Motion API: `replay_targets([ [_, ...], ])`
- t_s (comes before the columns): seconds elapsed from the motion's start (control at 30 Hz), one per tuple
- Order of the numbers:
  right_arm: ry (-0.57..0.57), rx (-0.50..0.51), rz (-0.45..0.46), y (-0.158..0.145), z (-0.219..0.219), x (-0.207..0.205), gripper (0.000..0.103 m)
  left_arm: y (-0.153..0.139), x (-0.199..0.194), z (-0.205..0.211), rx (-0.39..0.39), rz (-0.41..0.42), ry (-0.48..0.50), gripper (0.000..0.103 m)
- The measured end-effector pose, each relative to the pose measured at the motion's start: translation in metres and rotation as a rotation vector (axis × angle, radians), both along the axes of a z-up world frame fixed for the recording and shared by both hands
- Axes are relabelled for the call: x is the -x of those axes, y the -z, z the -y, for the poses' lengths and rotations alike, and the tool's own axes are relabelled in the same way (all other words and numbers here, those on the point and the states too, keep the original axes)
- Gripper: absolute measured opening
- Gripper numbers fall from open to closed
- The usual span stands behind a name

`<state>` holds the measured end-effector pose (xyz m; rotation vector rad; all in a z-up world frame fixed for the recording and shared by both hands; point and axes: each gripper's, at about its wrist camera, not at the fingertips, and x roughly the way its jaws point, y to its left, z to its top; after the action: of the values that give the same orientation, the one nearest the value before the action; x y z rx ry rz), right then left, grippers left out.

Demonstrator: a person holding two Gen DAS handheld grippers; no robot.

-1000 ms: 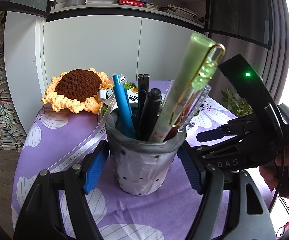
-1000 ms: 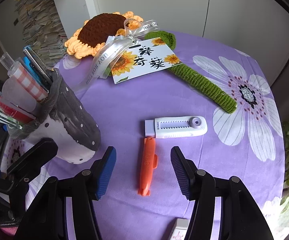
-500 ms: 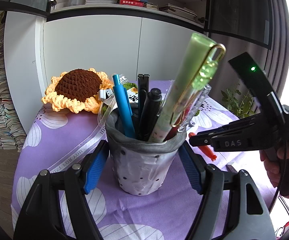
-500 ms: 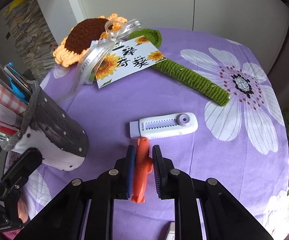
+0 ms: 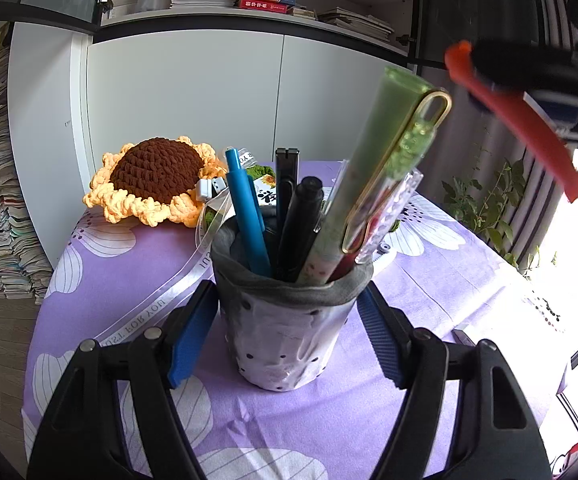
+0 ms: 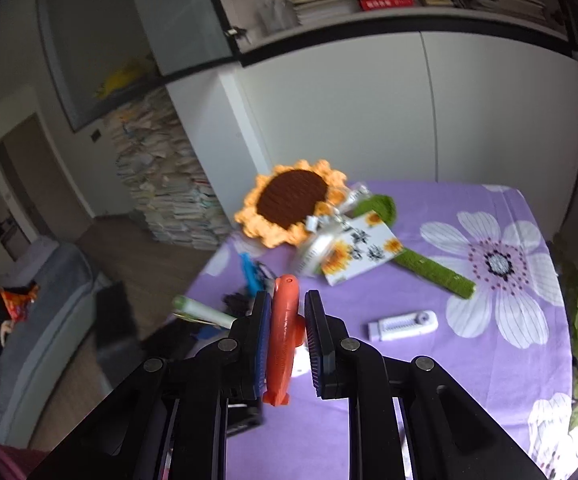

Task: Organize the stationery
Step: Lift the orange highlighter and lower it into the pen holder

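Now that the right tongs have lifted the clamped orange utility knife off the worktop, it probably goes into the pen holder, which the left tongs bracket, apparently touching.

Your left claw is black plastic with ribbed blue pads and round silver screws — your right claw matches, its black arms angular, its pads darker blue.

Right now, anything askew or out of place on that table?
Nothing spilled or damaged. The pen holder stands upright between the left gripper pads. A white cutter lies loose on the tablecloth. The right gripper holds the orange pen aloft.
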<state>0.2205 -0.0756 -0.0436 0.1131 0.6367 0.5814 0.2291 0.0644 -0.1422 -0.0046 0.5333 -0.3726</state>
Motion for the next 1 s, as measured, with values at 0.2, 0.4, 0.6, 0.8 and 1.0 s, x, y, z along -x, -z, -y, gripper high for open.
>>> replay_targets([
  [0.2, -0.068, -0.032, 0.062, -0.012, -0.027, 0.0, 0.019, 0.0, 0.0, 0.0, 0.0, 0.0, 0.0, 0.072],
  [0.4, -0.041, -0.033, 0.022, 0.001, -0.038, -0.032, 0.019, 0.0, 0.0, 0.0, 0.0, 0.0, 0.0, 0.072],
  [0.6, -0.044, -0.037, 0.01, 0.016, -0.042, -0.045, 0.019, 0.0, 0.0, 0.0, 0.0, 0.0, 0.0, 0.072],
  [0.8, -0.052, -0.026, 0.019, 0.02, -0.044, -0.045, 0.019, 0.0, 0.0, 0.0, 0.0, 0.0, 0.0, 0.072],
  [1.0, -0.041, -0.03, 0.001, 0.025, -0.04, -0.05, 0.019, 0.0, 0.0, 0.0, 0.0, -0.001, 0.0, 0.072],
])
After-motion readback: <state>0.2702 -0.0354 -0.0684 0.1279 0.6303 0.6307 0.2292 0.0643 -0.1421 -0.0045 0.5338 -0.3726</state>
